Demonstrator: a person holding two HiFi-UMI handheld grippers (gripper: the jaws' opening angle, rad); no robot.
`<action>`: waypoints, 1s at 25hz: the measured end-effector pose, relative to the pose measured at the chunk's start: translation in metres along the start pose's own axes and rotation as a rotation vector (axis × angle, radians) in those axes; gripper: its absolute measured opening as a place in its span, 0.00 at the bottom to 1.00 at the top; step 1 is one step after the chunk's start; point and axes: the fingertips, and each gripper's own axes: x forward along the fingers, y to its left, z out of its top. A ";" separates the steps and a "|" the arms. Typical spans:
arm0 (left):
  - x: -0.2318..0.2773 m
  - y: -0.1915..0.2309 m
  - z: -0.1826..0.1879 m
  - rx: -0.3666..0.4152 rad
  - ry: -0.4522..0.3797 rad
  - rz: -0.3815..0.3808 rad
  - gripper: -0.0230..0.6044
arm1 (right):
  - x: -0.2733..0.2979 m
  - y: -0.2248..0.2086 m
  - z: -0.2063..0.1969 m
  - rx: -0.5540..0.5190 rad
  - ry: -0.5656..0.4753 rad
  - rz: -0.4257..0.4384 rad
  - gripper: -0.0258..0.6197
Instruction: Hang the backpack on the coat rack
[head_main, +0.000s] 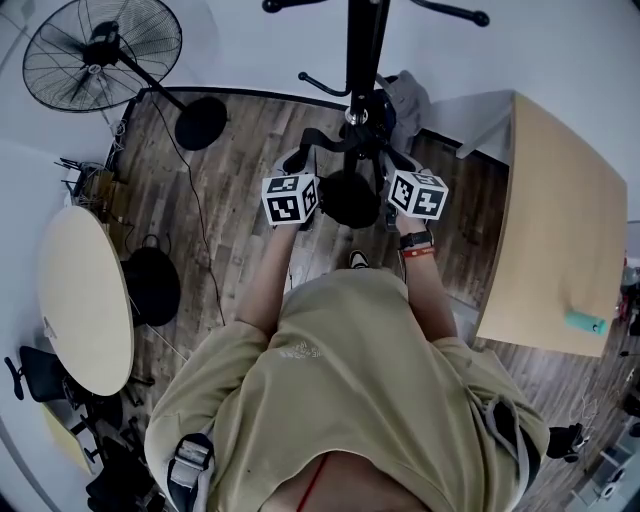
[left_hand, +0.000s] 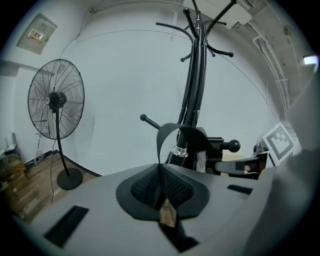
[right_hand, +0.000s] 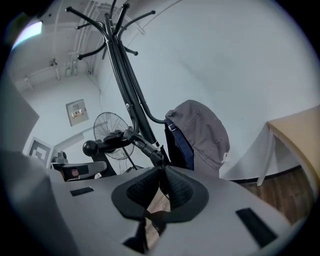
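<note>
The black coat rack (head_main: 364, 60) stands straight ahead of me, and its top prongs (left_hand: 197, 30) spread high above. A black backpack strap (head_main: 330, 141) stretches between both grippers at a low ball-tipped hook (left_hand: 233, 146). My left gripper (left_hand: 162, 172) is shut on that strap, which arches up as a loop (left_hand: 175, 132) in front of the pole. My right gripper (right_hand: 161, 175) is shut on the strap too, which runs up-left to the hook (right_hand: 91, 147). A dark rounded mass (head_main: 350, 198) lies below, between the marker cubes. I cannot tell whether it is the bag or the rack's base.
A grey jacket (right_hand: 200, 132) hangs on the rack's far side. A standing fan (head_main: 100, 50) is at the left by the wall, its cable trailing over the wood floor. A round table (head_main: 85, 300) sits at my left and a wooden desk (head_main: 555, 230) at my right.
</note>
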 end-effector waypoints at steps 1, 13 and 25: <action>0.001 0.001 -0.004 -0.009 0.007 -0.003 0.08 | 0.001 -0.002 -0.004 0.005 0.007 -0.007 0.11; 0.015 0.003 -0.046 -0.061 0.091 -0.020 0.08 | 0.012 -0.011 -0.050 0.010 0.079 -0.052 0.12; 0.032 -0.024 -0.080 0.022 0.166 -0.123 0.08 | 0.026 0.007 -0.071 -0.053 0.087 -0.015 0.13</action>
